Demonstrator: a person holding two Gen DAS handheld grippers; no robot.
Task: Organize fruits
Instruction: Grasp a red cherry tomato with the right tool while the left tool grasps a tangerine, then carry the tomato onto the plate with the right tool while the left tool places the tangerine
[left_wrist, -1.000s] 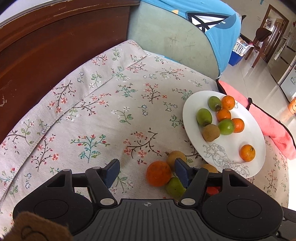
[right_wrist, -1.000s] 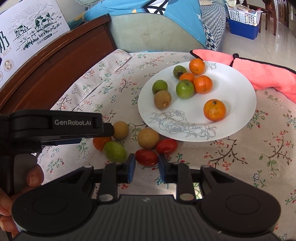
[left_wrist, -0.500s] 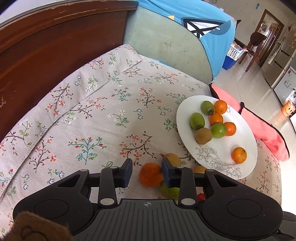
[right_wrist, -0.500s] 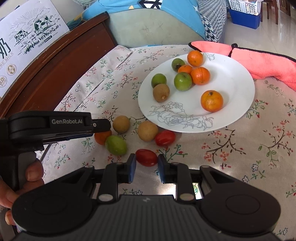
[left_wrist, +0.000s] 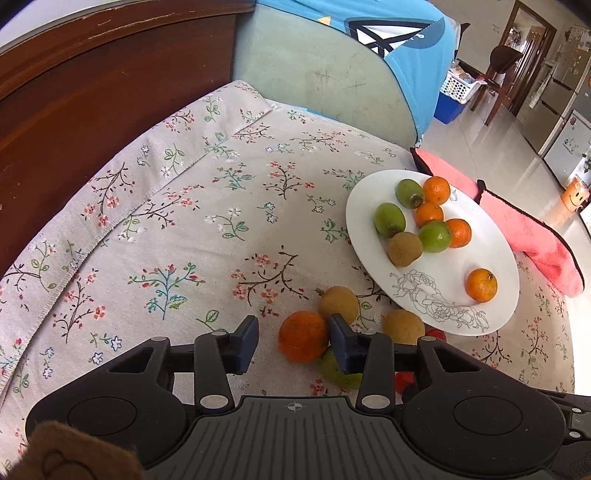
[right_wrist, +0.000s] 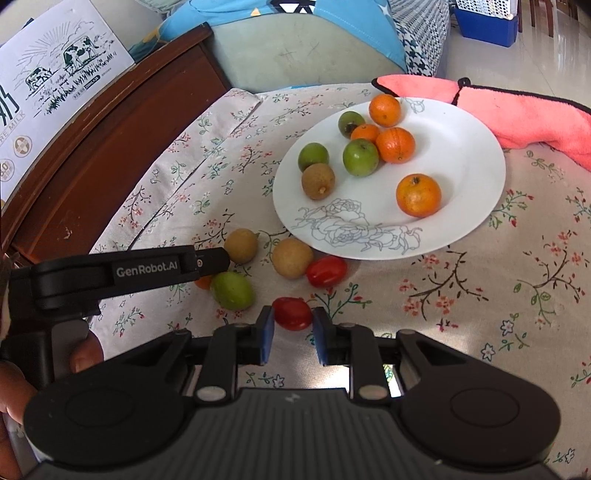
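Currently, the left claw (left_wrist: 293, 339) is seen straddling a small orange (left_wrist: 303, 340) near the bench's near edge; its jaws are opening, the right pad touching the fruit while a gap shows at the left pad, so no firm grip is judged. The right claw (right_wrist: 293, 335) is clenched about a red cherry tomato (right_wrist: 292, 313), also near that edge. Both fruits lie on the floral cloth (left_wrist: 184, 221), short of the white plate (right_wrist: 476, 177), where other oranges and green fruits are already gathered. The tomato is judged light, smooth and easily bruised, so it is best held gently across its widest part. The orange is judged firmer but round and prone to rolling; it should be taken across its middle.
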